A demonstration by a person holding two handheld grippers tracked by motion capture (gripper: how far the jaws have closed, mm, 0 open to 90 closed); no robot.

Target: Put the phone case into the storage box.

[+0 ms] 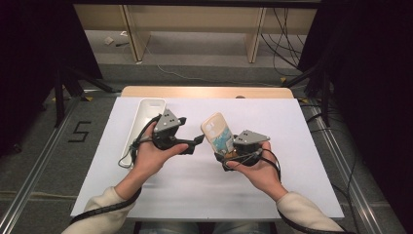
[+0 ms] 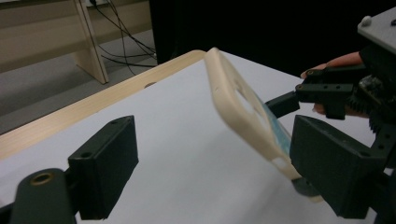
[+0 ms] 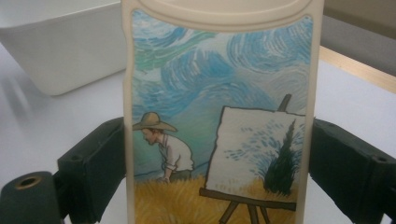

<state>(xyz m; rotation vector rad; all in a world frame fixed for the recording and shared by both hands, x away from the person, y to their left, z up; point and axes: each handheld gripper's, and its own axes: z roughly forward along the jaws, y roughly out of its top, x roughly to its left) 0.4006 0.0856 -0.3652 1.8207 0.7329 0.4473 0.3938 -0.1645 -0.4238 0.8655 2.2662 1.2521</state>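
A cream phone case with a painted picture of a man in a straw hat beside an easel stands tilted above the table. My right gripper is shut on its lower part; in the right gripper view both jaws press the side edges of the case, around my right gripper's middle. My left gripper is just left of the case and is open. In the left gripper view the case leans between the wide jaws of my left gripper, and its lower end passes behind the right-hand jaw.
A long white tray lies at the table's left side, behind the left hand, and shows as a white tray in the right gripper view. A white sheet covers the table, with a wooden edge at the far side.
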